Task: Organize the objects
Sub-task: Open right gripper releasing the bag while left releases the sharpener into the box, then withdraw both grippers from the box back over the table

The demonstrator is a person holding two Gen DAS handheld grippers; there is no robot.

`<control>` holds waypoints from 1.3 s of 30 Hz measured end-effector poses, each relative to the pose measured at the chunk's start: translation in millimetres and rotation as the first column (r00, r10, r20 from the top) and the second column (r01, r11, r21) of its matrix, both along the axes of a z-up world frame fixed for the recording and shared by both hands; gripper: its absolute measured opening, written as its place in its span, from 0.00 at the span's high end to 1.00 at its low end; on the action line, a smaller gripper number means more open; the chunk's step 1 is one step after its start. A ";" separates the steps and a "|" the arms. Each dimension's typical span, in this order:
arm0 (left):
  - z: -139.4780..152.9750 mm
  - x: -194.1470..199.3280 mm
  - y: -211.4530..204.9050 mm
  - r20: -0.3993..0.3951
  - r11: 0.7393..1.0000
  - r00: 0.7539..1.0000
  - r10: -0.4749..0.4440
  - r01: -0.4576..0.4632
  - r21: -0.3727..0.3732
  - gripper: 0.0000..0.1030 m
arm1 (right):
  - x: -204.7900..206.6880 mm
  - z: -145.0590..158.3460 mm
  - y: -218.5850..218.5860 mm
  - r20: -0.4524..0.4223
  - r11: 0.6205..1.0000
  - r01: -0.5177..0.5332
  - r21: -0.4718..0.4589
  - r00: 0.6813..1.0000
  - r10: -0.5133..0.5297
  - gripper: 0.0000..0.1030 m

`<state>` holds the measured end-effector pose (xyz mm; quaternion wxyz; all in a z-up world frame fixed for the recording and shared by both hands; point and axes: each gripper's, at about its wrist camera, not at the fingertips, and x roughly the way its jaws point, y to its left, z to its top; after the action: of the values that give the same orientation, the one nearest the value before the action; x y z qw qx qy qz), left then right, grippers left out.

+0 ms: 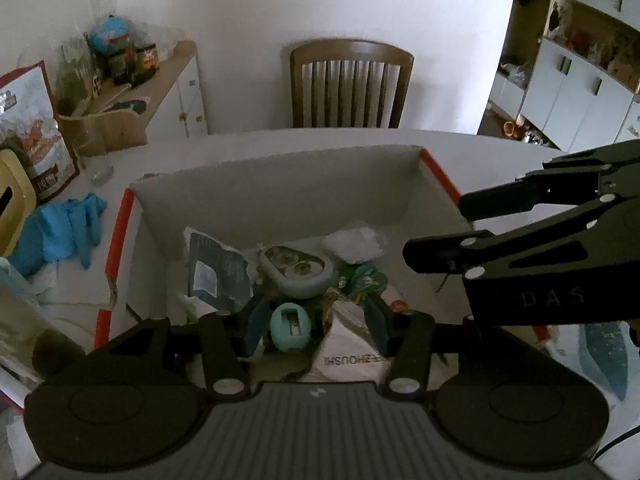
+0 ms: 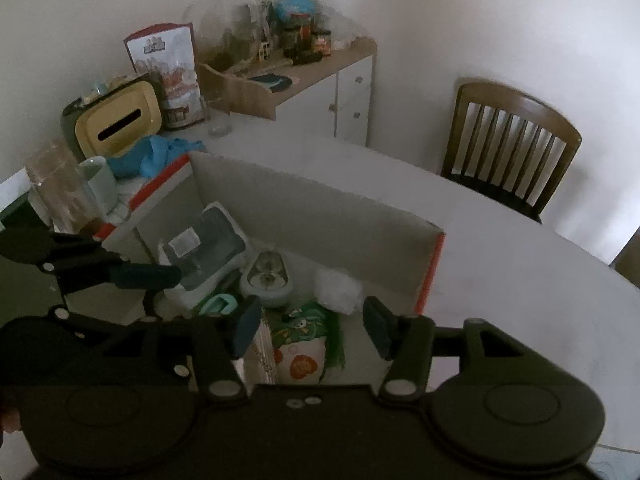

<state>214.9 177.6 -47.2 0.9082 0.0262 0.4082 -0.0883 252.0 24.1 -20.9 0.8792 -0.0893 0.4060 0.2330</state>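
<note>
A white cardboard box with red edges stands on the table and holds several items: a dark packet, a pale green oval case, a small teal piece, a green printed bag and white fluff. My left gripper is open over the box, the teal piece between its fingers but not gripped. My right gripper is open and empty above the green bag; it also shows in the left wrist view.
Blue gloves, a yellow tissue box, a glass, a mug and a snack bag lie left of the box. A wooden chair and a cluttered sideboard stand beyond the table.
</note>
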 end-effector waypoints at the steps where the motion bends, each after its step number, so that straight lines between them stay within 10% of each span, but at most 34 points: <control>1: 2.8 -2.4 -1.1 0.006 1.000 1.000 -0.001 0.001 -0.001 0.48 | -3.0 1.9 -1.9 0.003 1.000 0.001 0.006 1.000 -0.001 0.46; 39: 44.6 -69.2 -133.0 0.138 0.998 0.989 -0.047 0.052 -0.034 0.17 | -97.0 45.1 -199.5 0.115 0.980 0.157 0.124 0.978 -0.172 0.02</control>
<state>145.8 44.7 -2.6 0.9320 0.0254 0.3422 -0.1163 155.0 -175.4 24.1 0.9229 -0.0193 0.3419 0.1760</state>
